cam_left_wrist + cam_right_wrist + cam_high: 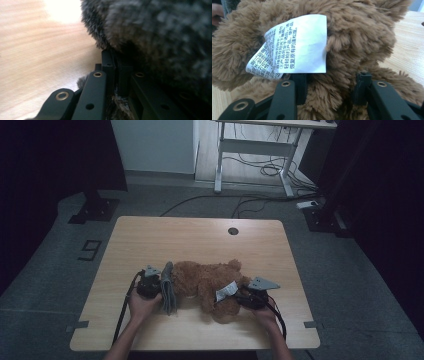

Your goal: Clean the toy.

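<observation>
A brown teddy bear lies on the wooden table, near its front edge. A grey fuzzy cloth hangs against the bear's left side. My left gripper is shut on that cloth; in the left gripper view the jaws stand close together with grey pile pinched between them. My right gripper is at the bear's right side, beside a white printed label. In the right gripper view its jaws press into the brown plush just under the label.
A round cable hole sits at the table's far edge. Beyond the table, a white desk frame stands on the floor with loose cables. Dark stands flank the table at both sides.
</observation>
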`<action>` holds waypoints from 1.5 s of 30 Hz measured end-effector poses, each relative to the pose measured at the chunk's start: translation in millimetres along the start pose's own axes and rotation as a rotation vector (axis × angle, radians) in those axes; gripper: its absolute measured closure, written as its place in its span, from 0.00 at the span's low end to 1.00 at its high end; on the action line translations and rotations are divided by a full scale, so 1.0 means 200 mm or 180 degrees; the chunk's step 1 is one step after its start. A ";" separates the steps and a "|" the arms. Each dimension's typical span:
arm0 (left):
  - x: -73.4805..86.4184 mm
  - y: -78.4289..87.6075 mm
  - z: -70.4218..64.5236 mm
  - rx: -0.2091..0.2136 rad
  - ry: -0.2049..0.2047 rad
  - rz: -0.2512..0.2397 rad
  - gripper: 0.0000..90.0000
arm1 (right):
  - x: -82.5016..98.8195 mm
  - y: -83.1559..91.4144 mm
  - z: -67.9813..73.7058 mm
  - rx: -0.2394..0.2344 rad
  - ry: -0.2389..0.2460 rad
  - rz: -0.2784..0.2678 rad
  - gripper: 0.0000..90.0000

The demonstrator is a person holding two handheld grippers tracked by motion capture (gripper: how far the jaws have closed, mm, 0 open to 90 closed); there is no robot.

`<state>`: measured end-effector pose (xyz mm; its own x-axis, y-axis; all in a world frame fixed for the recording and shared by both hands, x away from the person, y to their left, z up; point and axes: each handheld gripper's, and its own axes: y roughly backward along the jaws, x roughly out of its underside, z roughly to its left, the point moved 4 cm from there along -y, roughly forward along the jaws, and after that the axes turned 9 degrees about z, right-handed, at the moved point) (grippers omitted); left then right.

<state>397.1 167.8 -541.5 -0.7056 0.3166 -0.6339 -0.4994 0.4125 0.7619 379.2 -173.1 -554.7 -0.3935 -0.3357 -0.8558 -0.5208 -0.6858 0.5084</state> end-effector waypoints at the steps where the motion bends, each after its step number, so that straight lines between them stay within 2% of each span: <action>1: -0.02 0.04 0.00 0.0002 -0.0004 -0.0047 0.96 | 0.00 0.00 0.00 -0.0001 0.0005 0.0005 0.64; 3: -0.08 0.13 -0.01 0.0055 0.0003 -0.0257 0.96 | 0.00 0.00 -0.01 0.0012 0.0012 0.0014 0.64; 4: -0.11 0.19 -0.03 0.0078 -0.0045 -0.0379 0.96 | 0.00 0.00 -0.01 0.0013 0.0009 0.0012 0.64; 5: -0.16 0.24 -0.08 0.0123 -0.0174 -0.0490 0.96 | 0.00 0.00 -0.01 0.0008 0.0014 0.0016 0.64; 7: -0.22 0.30 -0.18 0.0152 -0.0378 -0.0602 0.96 | 0.00 -0.01 -0.01 0.0013 0.0041 0.0003 0.64; 9: -0.29 0.32 -0.30 0.0236 -0.0573 -0.0680 0.96 | 0.00 -0.01 0.00 0.0015 0.0062 -0.0013 0.64; 12: -0.39 0.28 -0.49 0.0409 -0.0787 -0.0678 0.96 | 0.00 -0.01 0.00 0.0033 0.0074 -0.0021 0.64; 15: -0.48 0.18 -0.67 0.0559 -0.0955 -0.0644 0.96 | 0.00 0.00 0.01 0.0030 0.0084 -0.0003 0.64; 17: -0.52 0.13 -0.77 0.0604 -0.1025 -0.0637 0.96 | 0.00 0.00 0.01 0.0020 0.0088 0.0005 0.64; 18: -0.53 0.09 -0.82 0.0589 -0.1078 -0.0622 0.96 | 0.00 0.00 0.01 0.0013 0.0082 0.0001 0.64; 19: -0.54 0.06 -0.84 0.0556 -0.1103 -0.0607 0.95 | 0.00 0.00 0.01 0.0010 0.0076 -0.0006 0.64; 21: -0.55 -0.02 -0.88 0.0431 -0.1129 -0.0485 0.95 | 0.00 0.00 0.01 0.0012 0.0079 0.0003 0.64; 22: -0.55 -0.08 -0.88 0.0378 -0.1129 -0.0363 0.95 | 0.00 0.00 0.01 0.0016 0.0081 0.0003 0.64; 25: -0.52 -0.15 -0.87 0.0330 -0.1127 -0.0350 0.95 | 0.01 -0.01 0.01 0.0032 0.0064 0.0053 0.64; 27: -0.51 -0.13 -0.86 0.0291 -0.1149 -0.0384 0.95 | 0.02 -0.01 0.00 0.0011 0.0030 0.0045 0.64; 30: -0.48 -0.09 -0.81 0.0184 -0.1150 -0.0406 0.95 | 0.01 -0.01 0.01 0.0021 0.0063 0.0040 0.64; 32: -0.46 -0.06 -0.73 0.0087 -0.1064 -0.0428 0.95 | 0.01 -0.01 0.01 0.0011 0.0044 0.0030 0.64; 35: -0.41 -0.01 -0.58 -0.0049 -0.0928 -0.0441 0.95 | 0.02 -0.01 0.01 0.0004 0.0043 0.0029 0.64; 37: -0.36 0.03 -0.48 -0.0045 -0.0793 -0.0502 0.95 | 0.02 -0.01 0.01 -0.0009 0.0044 0.0020 0.64; 40: -0.32 0.09 -0.39 -0.0027 -0.0667 -0.0640 0.95 | 0.01 -0.01 0.01 -0.0023 0.0053 0.0003 0.64; 42: -0.29 0.13 -0.34 -0.0086 -0.0635 -0.0717 0.95 | 0.01 -0.01 0.01 -0.0029 0.0049 0.0006 0.64; 45: -0.24 0.18 -0.25 -0.0071 -0.0457 -0.0783 0.95 | 0.02 -0.01 0.01 -0.0034 0.0049 0.0018 0.64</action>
<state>389.1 124.6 -477.1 -0.4843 0.3278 -0.8112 -0.6588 0.4734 0.5846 376.6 -171.9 -557.9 -0.3849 -0.3494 -0.8543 -0.5103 -0.6907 0.5124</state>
